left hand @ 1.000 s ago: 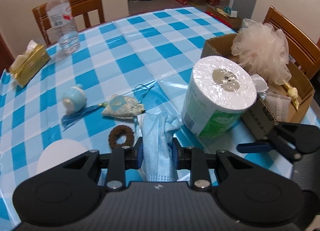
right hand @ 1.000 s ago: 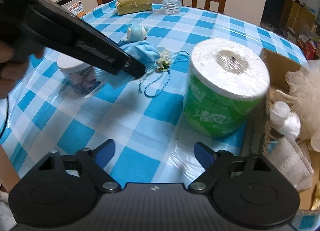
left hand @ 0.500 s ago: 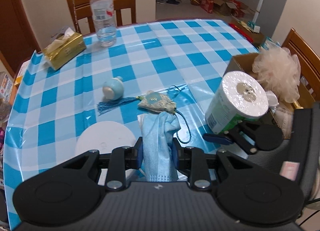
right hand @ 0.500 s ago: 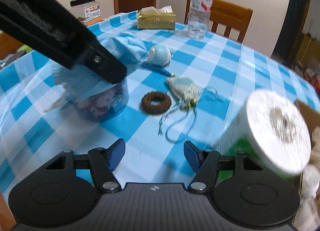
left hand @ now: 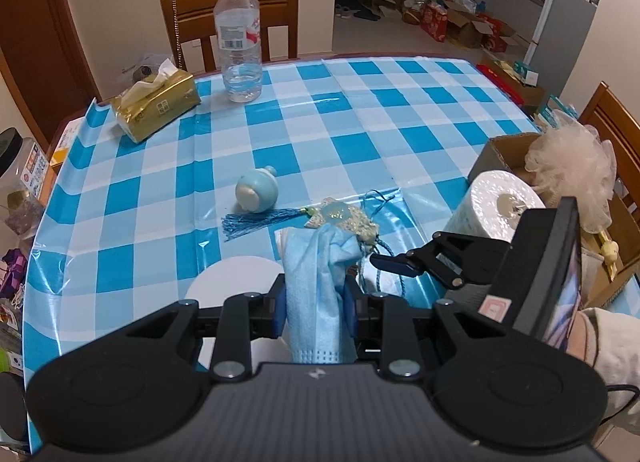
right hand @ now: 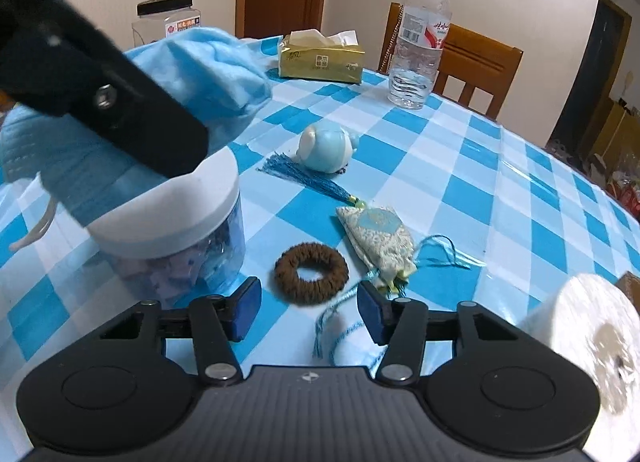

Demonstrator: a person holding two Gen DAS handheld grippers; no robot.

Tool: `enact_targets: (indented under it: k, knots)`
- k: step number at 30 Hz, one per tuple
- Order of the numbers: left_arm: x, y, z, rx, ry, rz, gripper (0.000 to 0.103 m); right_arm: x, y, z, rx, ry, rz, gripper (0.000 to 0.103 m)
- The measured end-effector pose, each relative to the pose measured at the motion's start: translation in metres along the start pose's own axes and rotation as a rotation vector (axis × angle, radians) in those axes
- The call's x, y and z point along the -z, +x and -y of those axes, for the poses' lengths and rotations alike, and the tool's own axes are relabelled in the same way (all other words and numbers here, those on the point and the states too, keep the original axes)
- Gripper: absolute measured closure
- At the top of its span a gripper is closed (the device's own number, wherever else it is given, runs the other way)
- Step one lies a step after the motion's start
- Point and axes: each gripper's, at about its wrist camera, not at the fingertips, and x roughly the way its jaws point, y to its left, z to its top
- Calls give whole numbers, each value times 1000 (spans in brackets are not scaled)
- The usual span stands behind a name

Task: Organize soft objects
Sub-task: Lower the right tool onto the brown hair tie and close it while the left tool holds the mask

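My left gripper (left hand: 315,304) is shut on a light blue face mask (left hand: 316,282) and holds it above the white-lidded jar (right hand: 168,221); the mask also shows in the right wrist view (right hand: 208,73). My right gripper (right hand: 308,312) is open and empty, low over the table just in front of a brown hair scrunchie (right hand: 311,273). A patterned sachet with a blue tassel (right hand: 376,236) lies right of the scrunchie. A blue plush toy (right hand: 326,147) lies farther back. A toilet paper roll (left hand: 498,207) stands beside a cardboard box (left hand: 504,149) that holds a beige bath pouf (left hand: 572,169).
A water bottle (left hand: 239,37) and a gold tissue pack (left hand: 156,103) stand at the far side of the blue checked table (left hand: 380,129). Wooden chairs stand behind and at the right. A clear jar with a black lid (right hand: 166,19) is off the table's left.
My left gripper has risen and pulled back with the mask. My right gripper has swung left from the toilet roll toward the scrunchie, and its jaws have narrowed somewhat.
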Motion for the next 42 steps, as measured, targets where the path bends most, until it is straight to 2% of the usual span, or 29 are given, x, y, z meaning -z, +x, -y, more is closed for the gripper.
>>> enact_targets:
  k: [16,18,23,34,42]
  knots:
    - [-7,4,-11,-16,-26,1,77,-8,24,10,-53,36,5,48]
    - [-8,5,-11,-15,-25,0,77,-8,27,12,-58,45,-4,52]
    - [-9,6,-11,-12,-21,-3,77,-7,27,11,-53,49,-10,55]
    - [-6,2,-20,19,-20,-6,77,-8,11,13,-56,66,-24,58]
    - [2,-7,-23,54,28,-10,77,-3,-17,9,-52,77,-52,58]
